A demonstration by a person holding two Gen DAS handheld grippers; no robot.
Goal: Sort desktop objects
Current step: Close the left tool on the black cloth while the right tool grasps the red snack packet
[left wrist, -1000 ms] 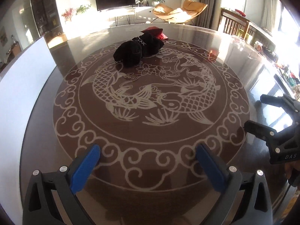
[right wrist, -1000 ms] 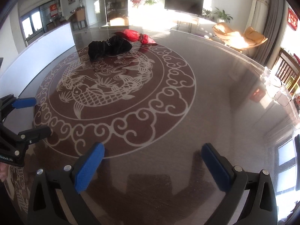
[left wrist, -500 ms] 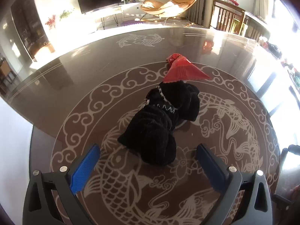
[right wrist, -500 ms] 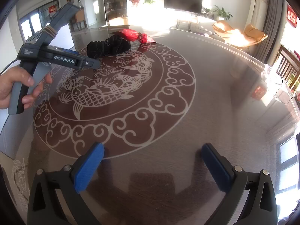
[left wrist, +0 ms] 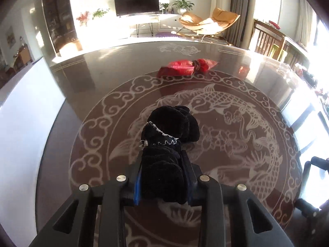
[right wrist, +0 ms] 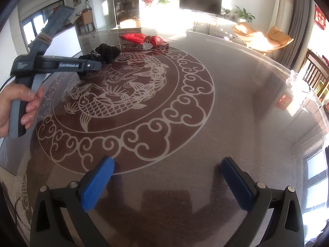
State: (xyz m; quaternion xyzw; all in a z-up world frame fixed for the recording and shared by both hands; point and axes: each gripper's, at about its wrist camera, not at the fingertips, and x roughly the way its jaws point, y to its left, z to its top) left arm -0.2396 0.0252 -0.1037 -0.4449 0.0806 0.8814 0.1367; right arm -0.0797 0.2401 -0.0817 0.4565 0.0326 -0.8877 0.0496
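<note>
left gripper (left wrist: 163, 177) closing on plush (black) bundle (left wrist: 166, 144)

the right tongs (right wrist: 167, 182) hang over the near part of the glossy dark surface (right wrist: 236, 111), blue pads wide apart with nothing between them. toward the surface's far left edge the left tongs (right wrist: 88, 66), held by a hand (right wrist: 15, 107) at the left, are closing with their tips on a black cloth bundle (right wrist: 107, 52). just beyond it, nearer the far edge, lies a red wrapped packet (right wrist: 144, 38), apart from the bundle.
</note>
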